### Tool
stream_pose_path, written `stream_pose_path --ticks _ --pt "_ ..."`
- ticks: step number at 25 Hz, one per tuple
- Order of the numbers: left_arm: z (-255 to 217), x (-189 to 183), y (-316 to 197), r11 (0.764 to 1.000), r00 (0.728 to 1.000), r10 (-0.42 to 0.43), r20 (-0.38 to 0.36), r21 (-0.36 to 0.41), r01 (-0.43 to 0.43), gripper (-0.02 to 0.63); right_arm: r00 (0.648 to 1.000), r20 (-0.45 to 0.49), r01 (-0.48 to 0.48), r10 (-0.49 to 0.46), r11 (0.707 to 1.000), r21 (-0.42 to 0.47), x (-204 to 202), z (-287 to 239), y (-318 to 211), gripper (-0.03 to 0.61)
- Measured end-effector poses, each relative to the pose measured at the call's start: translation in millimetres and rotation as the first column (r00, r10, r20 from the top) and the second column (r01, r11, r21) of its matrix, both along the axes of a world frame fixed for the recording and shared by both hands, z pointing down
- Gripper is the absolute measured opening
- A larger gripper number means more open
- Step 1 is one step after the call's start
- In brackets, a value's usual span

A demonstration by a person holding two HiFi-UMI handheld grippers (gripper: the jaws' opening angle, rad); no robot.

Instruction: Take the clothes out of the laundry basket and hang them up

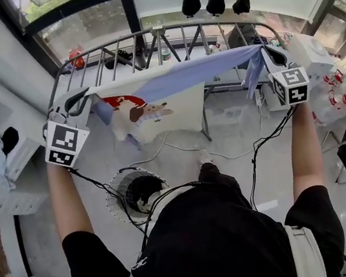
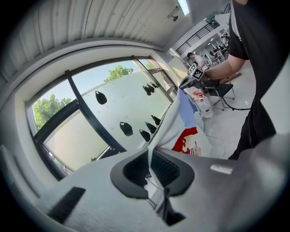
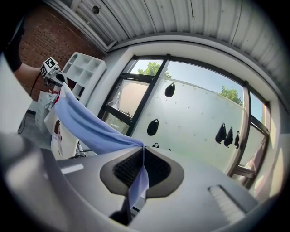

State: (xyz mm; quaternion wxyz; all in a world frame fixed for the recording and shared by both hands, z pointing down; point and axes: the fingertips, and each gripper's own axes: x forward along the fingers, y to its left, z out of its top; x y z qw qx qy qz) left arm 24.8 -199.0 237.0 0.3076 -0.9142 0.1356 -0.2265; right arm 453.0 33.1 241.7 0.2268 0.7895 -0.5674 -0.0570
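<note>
The garment is light blue, with a white part that carries a red and brown print. It is stretched wide in the air across the middle of the head view. It hangs in front of the near rail of the metal drying rack, which fills the upper centre of the frame. Whether the cloth touches this rail, I cannot tell.

The left claw is at the middle left of the frame and is pressed together on one end of the garment. In the left gripper view its two jaws pinch a fold of pale cloth, and from there the garment runs up and to the right.

The right claw is at the middle right and pinches the other end. In the right gripper view a strip of blue cloth sits tight between the jaws, and the garment leads to the upper left.

The laundry basket, round with a white mesh wall, stands on the floor in the lower left centre, well apart from the garment. Its inside looks dark.
</note>
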Motion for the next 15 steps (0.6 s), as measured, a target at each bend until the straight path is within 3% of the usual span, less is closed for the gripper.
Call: stream_pose_path --ticks 6,15 --pt "-16 94 -9 0.994 0.994 0.107 -0.005 -0.015 -0.107 0.018 0.994 0.046 -0.102 0.101 0.995 0.024 79 -16 24 0.025" --pt "-24 236 -52 0.985 0.985 0.172 0.015 -0.017 -0.172 0.018 0.976 0.069 -0.212 0.209 0.976 0.049 209 -28 -4 0.025"
